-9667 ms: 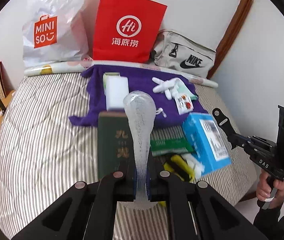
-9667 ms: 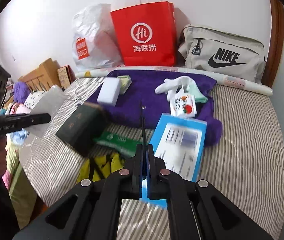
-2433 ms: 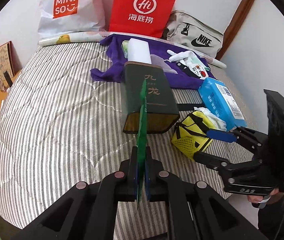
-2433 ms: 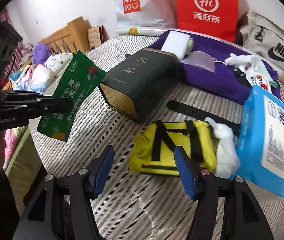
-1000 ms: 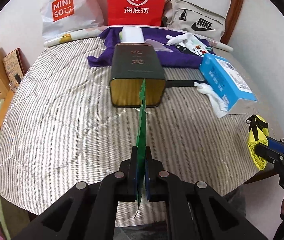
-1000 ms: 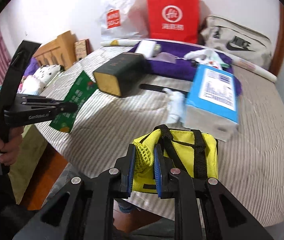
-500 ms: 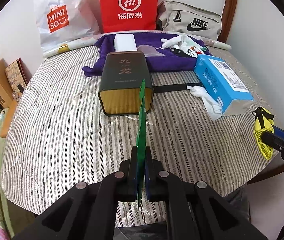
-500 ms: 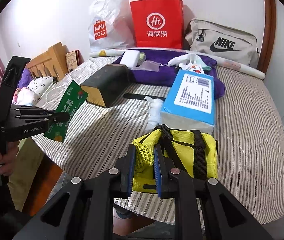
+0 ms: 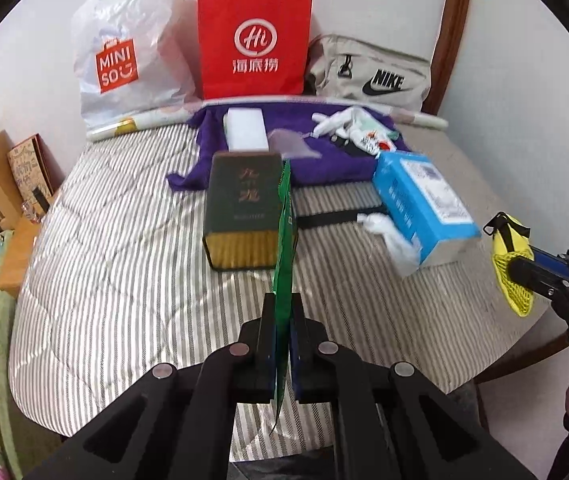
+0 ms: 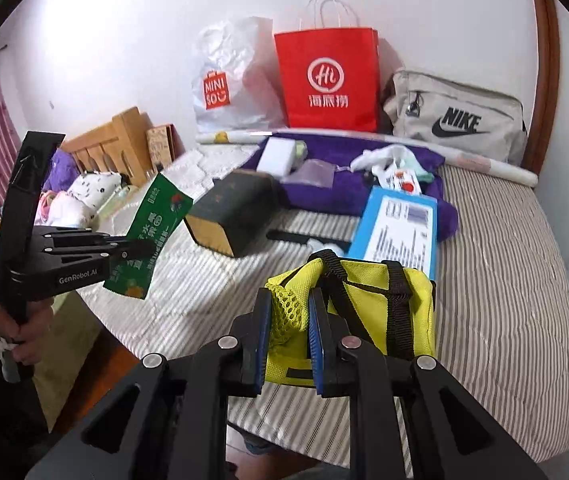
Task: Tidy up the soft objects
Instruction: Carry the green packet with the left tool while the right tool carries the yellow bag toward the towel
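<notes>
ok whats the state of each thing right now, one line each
left gripper: shut on the green packet
green packet: held edge-on above the bed
right gripper: shut on the yellow bag's mesh
yellow bag: held up, sides sagging
dark box: lying flat
blue pack: lying on the bed

Behind the striped bed (image 9: 116, 248) stand two shopping bags and one beige bag; on it lie one dark box, one blue pack, one purple cloth.
</notes>
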`<state>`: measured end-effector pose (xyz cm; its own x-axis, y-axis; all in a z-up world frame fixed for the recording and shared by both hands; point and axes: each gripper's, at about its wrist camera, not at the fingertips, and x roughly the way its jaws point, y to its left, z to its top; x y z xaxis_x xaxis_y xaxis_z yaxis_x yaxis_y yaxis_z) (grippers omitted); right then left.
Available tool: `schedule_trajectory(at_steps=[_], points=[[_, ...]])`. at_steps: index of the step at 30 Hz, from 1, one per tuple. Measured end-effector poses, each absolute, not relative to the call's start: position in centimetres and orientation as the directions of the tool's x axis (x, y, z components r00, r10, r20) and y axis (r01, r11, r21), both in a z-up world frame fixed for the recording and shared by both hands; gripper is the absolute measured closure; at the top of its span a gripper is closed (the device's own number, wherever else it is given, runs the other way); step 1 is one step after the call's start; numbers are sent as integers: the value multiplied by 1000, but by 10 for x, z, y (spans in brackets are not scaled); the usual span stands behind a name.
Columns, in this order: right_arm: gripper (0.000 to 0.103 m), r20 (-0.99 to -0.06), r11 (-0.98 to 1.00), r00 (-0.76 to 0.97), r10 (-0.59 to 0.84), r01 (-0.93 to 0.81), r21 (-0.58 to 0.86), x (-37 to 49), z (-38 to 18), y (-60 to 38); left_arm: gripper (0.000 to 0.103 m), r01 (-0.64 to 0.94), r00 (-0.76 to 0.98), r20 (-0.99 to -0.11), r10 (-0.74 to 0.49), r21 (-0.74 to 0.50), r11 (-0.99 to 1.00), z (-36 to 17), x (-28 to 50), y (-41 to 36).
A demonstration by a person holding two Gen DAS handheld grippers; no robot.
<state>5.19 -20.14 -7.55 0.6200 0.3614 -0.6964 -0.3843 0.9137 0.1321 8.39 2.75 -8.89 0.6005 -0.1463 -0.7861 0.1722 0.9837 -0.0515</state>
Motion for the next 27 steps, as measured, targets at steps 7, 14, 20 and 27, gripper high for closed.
schedule_trajectory(at_steps=[7, 14, 20, 27], points=[[85, -670, 907, 642, 373, -403, 119, 67, -56, -196, 97, 184, 626, -763, -161, -57, 981, -68, 95, 28], [85, -660, 906, 646, 384, -401, 134, 93, -48, -199, 97, 190, 620, -758, -205, -109, 976, -58, 119, 35], [85, -652, 898, 642, 404, -413, 150, 124, -46, -203, 97, 208, 600, -751, -277, -188, 960, -54, 147, 43], [85, -668, 894, 622, 409, -420, 156, 176, -55, -202, 97, 217, 563, -755, -335, -257, 942, -59, 191, 43]])
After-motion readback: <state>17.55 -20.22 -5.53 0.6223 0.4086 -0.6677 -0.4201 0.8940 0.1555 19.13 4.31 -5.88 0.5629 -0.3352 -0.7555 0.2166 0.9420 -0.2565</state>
